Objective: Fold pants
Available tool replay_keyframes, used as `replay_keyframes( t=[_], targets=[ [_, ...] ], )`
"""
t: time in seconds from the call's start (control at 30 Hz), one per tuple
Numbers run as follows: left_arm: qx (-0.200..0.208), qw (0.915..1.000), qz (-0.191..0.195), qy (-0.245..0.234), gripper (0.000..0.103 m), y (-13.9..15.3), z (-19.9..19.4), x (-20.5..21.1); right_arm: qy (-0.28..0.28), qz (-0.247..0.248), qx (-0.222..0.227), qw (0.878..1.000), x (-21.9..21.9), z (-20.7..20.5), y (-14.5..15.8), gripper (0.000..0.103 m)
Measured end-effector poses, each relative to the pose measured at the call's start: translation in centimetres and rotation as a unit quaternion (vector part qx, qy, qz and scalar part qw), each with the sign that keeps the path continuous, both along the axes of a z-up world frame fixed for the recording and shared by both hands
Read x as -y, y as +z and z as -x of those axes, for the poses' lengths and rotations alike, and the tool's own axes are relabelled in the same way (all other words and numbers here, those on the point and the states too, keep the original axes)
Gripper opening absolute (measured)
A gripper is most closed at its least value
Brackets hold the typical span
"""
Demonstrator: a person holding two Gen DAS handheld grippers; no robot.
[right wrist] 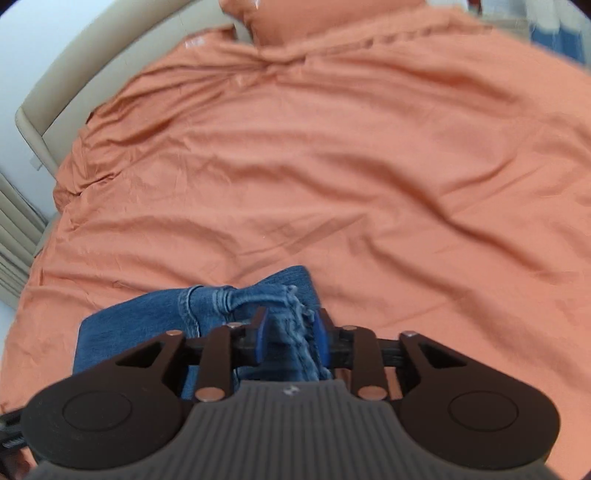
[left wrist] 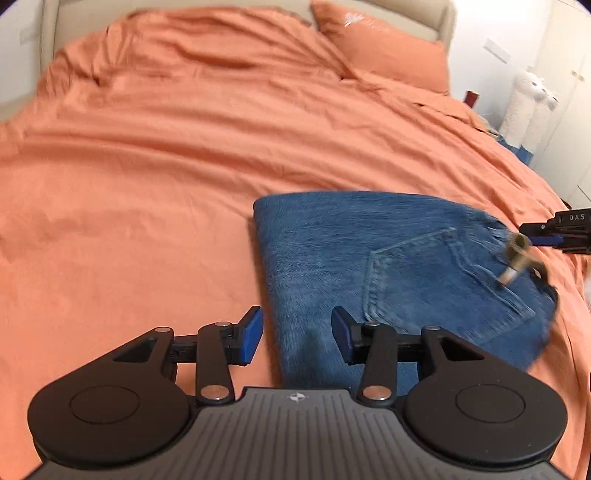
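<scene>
Right wrist: gripper (right wrist: 290, 338) seemingly straddles jeans (right wrist: 147, 325).

Blue denim pants (left wrist: 332, 251), orange bedsheet (left wrist: 166, 166)

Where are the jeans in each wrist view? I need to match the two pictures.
Left wrist: jeans lie folded right of centre, their near edge between the open left gripper fingers.
Right wrist: jeans sit at lower centre-left, their frayed end between the right gripper fingers.
Shared landmark: the orange pillow at the top of each view.
</scene>
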State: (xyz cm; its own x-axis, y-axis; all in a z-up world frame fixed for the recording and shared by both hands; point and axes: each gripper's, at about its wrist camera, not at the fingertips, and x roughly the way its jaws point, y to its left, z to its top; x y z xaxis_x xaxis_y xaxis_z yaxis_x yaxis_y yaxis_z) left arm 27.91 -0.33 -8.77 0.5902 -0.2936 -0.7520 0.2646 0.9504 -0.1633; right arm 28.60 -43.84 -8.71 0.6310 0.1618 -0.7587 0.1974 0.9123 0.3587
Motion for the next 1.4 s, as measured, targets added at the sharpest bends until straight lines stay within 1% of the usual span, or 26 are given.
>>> replay_keyframes(
  t=[0.07, 0.17, 0.2, 0.23, 0.33, 0.4, 0.43, 0.5, 0.53, 0.6, 0.7, 0.73, 0.8, 0.83, 0.87, 0.9, 0.93, 1.0, 1.03, 1.1, 1.2, 1.27, 1.3, 1.33, 1.37, 1.4],
  targets=[
    [0.011, 0.9999, -0.006, -0.010, 0.051, 1.2, 2.2, -0.1, -0.011, 0.001, 0.017, 1.000, 0.0, 2.9, 1.1, 0.030],
    [0.027, 0.9992, -0.017, -0.022, 0.055, 2.4, 5.9, -0.1, -0.050, -0.033, 0.029, 0.998, 0.4, 7.6, 1.1, 0.039],
    [0.031, 0.9990, -0.020, -0.024, 0.056, 2.6, 7.1, 0.0, -0.066, -0.053, 0.031, 0.996, 0.7, 9.1, 0.6, 0.043],
    [0.033, 0.9989, -0.023, -0.025, 0.059, 2.7, 8.2, 0.1, -0.080, -0.079, 0.033, 0.993, 1.0, 10.5, 0.0, 0.045],
    [0.036, 0.9983, -0.035, -0.029, 0.061, 2.3, 11.3, 0.5, -0.108, -0.154, 0.033, 0.982, 1.7, 13.3, -2.4, 0.046],
    [0.030, 0.9979, -0.050, -0.027, 0.061, 1.3, 12.6, 1.0, -0.114, -0.174, 0.028, 0.978, 1.6, 14.0, -3.8, 0.046],
    [0.025, 0.9979, -0.054, -0.025, 0.061, 0.7, 13.1, 1.3, -0.113, -0.174, 0.022, 0.978, 1.5, 14.1, -4.3, 0.047],
    [0.012, 0.9984, -0.051, -0.020, 0.061, -0.5, 13.7, 1.8, -0.109, -0.177, 0.021, 0.978, 1.3, 13.8, -4.8, 0.047],
    [0.012, 0.9987, -0.047, -0.018, 0.061, -1.0, 13.9, 2.0, -0.106, -0.189, 0.022, 0.976, 1.3, 13.7, -5.0, 0.047],
    [0.023, 0.9989, -0.040, -0.009, 0.063, -1.7, 13.8, 2.5, -0.107, -0.205, 0.025, 0.973, 1.5, 13.3, -5.3, 0.047],
    [0.018, 0.9986, -0.049, 0.002, 0.064, -2.8, 12.9, 3.2, -0.113, -0.230, 0.025, 0.966, 2.0, 12.9, -6.0, 0.047],
    [0.015, 0.9981, -0.060, 0.003, 0.062, -3.2, 12.6, 3.4, -0.118, -0.242, 0.022, 0.963, 2.1, 12.9, -6.3, 0.047],
    [0.021, 0.9951, -0.096, -0.003, 0.051, -3.3, 12.6, 3.8, -0.124, -0.256, 0.020, 0.959, 2.4, 12.9, -6.6, 0.043],
    [0.031, 0.9931, -0.113, -0.009, 0.038, -3.3, 12.9, 4.0, -0.124, -0.258, 0.020, 0.958, 2.5, 13.0, -6.5, 0.038],
    [0.037, 0.9910, -0.127, -0.021, 0.026, -3.1, 13.1, 4.1, -0.122, -0.260, 0.020, 0.958, 2.5, 13.1, -6.4, 0.036],
    [0.045, 0.9885, -0.140, -0.036, 0.023, -2.9, 13.4, 4.4, -0.121, -0.258, 0.022, 0.958, 2.4, 13.2, -6.2, 0.024],
    [0.062, 0.9840, -0.161, -0.045, 0.021, -2.6, 13.9, 4.7, -0.116, -0.254, 0.025, 0.960, 2.3, 13.2, -5.8, 0.016],
    [0.095, 0.9744, -0.193, -0.065, 0.019, -1.9, 14.8, 5.2, -0.107, -0.238, 0.044, 0.964, 2.0, 13.5, -4.7, 0.012],
    [0.100, 0.9729, -0.198, -0.067, 0.018, -1.7, 15.1, 5.4, -0.102, -0.230, 0.054, 0.966, 2.0, 13.5, -4.2, 0.011],
    [0.078, 0.9743, -0.200, -0.068, 0.017, -2.2, 14.9, 5.3, -0.101, -0.208, 0.061, 0.971, 1.7, 13.6, -3.5, 0.011],
    [0.045, 0.9749, -0.208, -0.066, 0.015, -4.5, 14.6, 4.9, -0.112, -0.181, 0.029, 0.977, 1.5, 13.3, -4.6, 0.010],
    [0.034, 0.9778, -0.198, -0.058, 0.015, -5.4, 14.5, 4.4, -0.117, -0.171, 0.015, 0.978, 1.3, 13.2, -5.5, 0.010],
    [0.026, 0.9809, -0.186, -0.049, 0.015, -5.7, 14.3, 4.1, -0.115, -0.161, 0.013, 0.980, 1.1, 13.0, -5.7, 0.010],
    [0.016, 0.9834, -0.176, -0.040, 0.008, -5.8, 14.1, 3.8, -0.112, -0.150, 0.012, 0.982, 0.9, 12.9, -5.7, 0.010],
    [0.005, 0.9842, -0.175, -0.030, 0.000, -5.8, 13.9, 3.4, -0.109, -0.139, 0.011, 0.984, 0.6, 12.8, -5.8, 0.010],
    [0.000, 0.9837, -0.179, -0.017, 0.000, -6.0, 13.8, 3.1, -0.106, -0.129, 0.012, 0.986, 0.4, 12.7, -5.8, 0.010]
  ],
)
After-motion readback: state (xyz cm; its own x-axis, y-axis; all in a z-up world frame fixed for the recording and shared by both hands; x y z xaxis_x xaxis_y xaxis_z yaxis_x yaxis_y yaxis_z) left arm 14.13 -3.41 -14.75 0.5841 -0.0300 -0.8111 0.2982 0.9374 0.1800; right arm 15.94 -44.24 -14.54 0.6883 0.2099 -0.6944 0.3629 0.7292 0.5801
